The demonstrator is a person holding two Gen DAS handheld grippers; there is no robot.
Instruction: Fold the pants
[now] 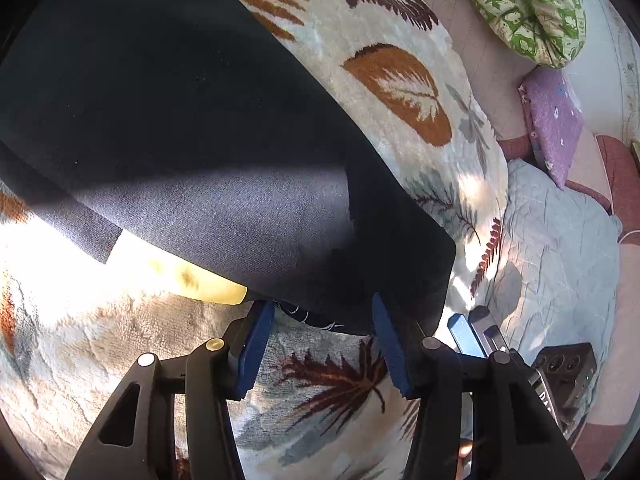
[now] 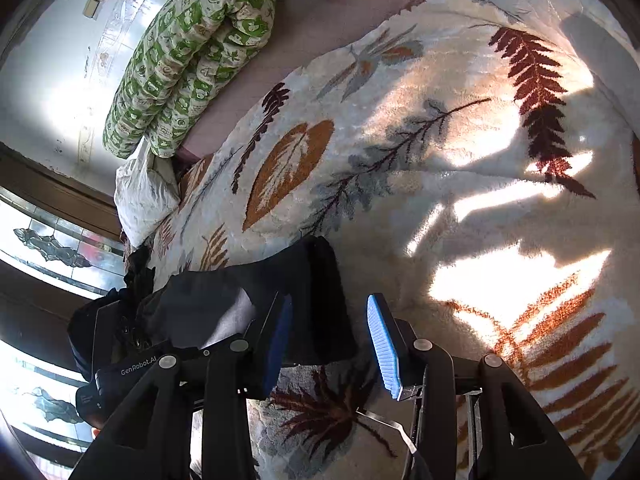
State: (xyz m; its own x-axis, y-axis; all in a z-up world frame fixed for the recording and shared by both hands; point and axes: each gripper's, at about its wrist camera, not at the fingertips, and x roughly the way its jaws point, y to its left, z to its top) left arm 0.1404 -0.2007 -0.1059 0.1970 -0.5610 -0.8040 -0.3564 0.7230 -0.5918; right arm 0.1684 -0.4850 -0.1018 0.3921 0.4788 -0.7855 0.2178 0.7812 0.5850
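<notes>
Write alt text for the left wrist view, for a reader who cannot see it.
Dark pants lie spread across a cream blanket with a leaf pattern, their near edge just ahead of the left gripper, whose blue-padded fingers stand open. A folded green patterned quilt and a purple cushion lie beyond.

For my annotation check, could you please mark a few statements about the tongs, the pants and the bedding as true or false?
1. The left tongs are open. True.
2. The dark pants lie on a leaf-patterned blanket. True.
3. The right tongs are clamped on the pants. False: they are open, with the pants' corner just ahead of the left finger.
4. The rolled quilt is red. False: it is green and white.
</notes>
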